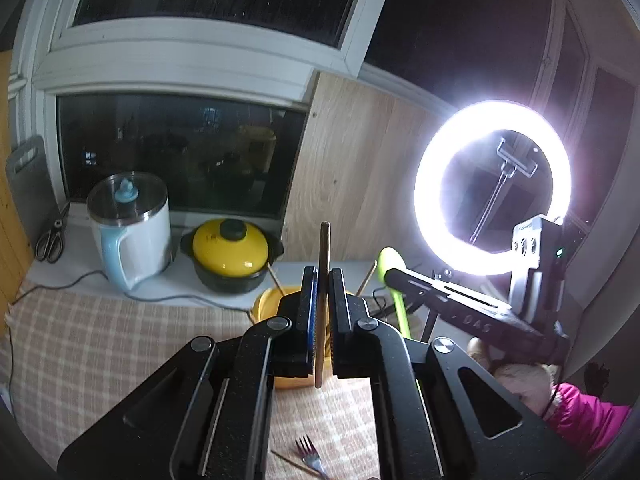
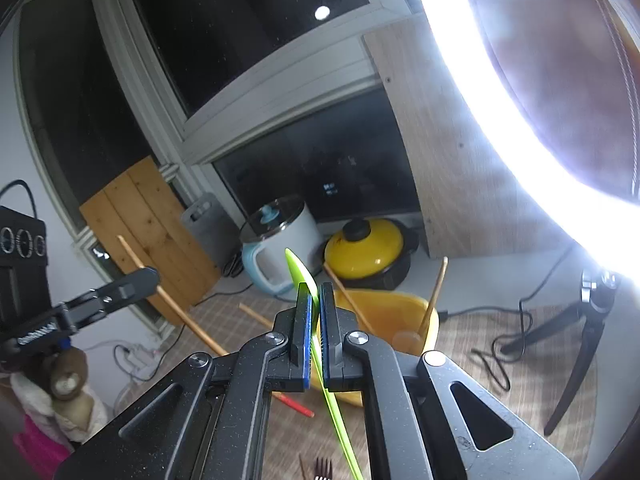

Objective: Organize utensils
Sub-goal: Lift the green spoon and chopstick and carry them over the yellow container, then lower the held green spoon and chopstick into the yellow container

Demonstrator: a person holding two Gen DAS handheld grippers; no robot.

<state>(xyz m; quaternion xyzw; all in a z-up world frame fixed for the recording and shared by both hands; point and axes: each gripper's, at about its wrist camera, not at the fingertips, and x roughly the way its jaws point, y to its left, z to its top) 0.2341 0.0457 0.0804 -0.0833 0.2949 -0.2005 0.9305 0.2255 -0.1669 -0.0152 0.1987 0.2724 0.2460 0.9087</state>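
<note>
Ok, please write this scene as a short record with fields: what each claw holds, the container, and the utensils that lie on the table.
left claw: shut on a wooden chopstick, held nearly upright
right claw: shut on a green spoon, bowl end up
container: yellow tub on the checked tablecloth, wooden utensils leaning inside
on the table: metal fork, red stick
background: white kettle, yellow-lidded pot, ring light

Dim fisheye views, ring light [image 1: 492,188] glare
</note>
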